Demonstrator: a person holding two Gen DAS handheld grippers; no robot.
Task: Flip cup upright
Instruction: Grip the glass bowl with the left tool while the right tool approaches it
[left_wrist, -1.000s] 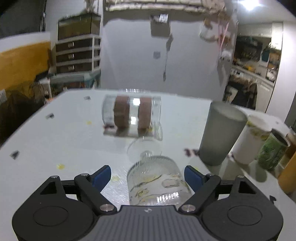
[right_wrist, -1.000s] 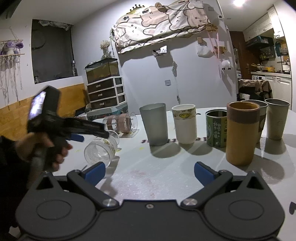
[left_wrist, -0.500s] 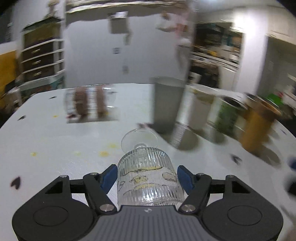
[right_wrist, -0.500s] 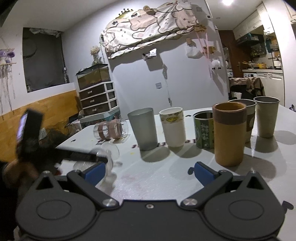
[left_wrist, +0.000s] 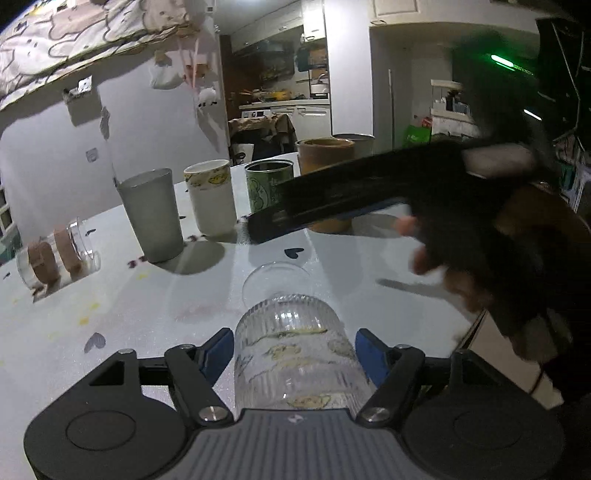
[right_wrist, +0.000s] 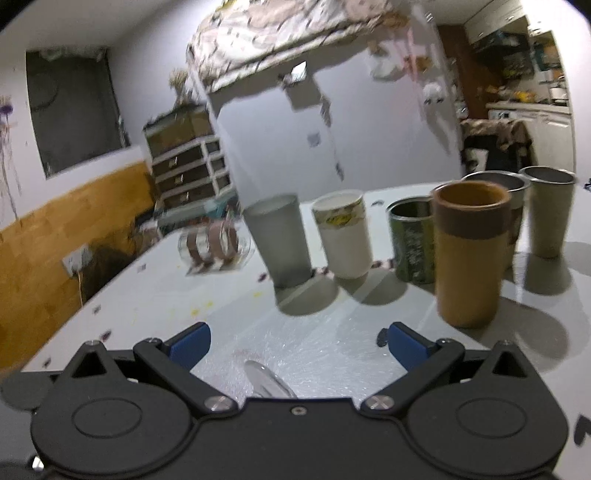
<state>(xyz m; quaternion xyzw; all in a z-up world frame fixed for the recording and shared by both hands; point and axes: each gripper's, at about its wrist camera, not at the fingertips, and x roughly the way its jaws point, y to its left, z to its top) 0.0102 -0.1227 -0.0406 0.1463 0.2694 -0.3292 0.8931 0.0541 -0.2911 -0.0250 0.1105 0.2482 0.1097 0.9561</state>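
Observation:
A clear ribbed footed glass cup (left_wrist: 295, 354) lies between my left gripper's (left_wrist: 294, 350) blue fingers, its round foot (left_wrist: 277, 282) pointing away over the white table (left_wrist: 110, 325). The left gripper is shut on the cup's bowl. My right gripper (right_wrist: 295, 339) is open and empty; the cup's foot edge (right_wrist: 266, 380) shows just below its fingers. In the left wrist view the right gripper (left_wrist: 369, 195) crosses above the cup, held by a hand. A second clear glass with brown bands (left_wrist: 51, 254) lies on its side at the left; it also shows in the right wrist view (right_wrist: 212, 243).
A row of upright cups stands behind: grey tumbler (right_wrist: 279, 240), white printed cup (right_wrist: 345, 236), green can (right_wrist: 412, 240), tan-and-brown cup (right_wrist: 471, 254), two metal tumblers (right_wrist: 550, 210). The table's right edge (left_wrist: 476, 325) is near the hand. Drawers (right_wrist: 188, 173) stand beyond the table.
My left gripper closed on the ribbed cup and swung right with it. My right gripper moved in over the cup's foot.

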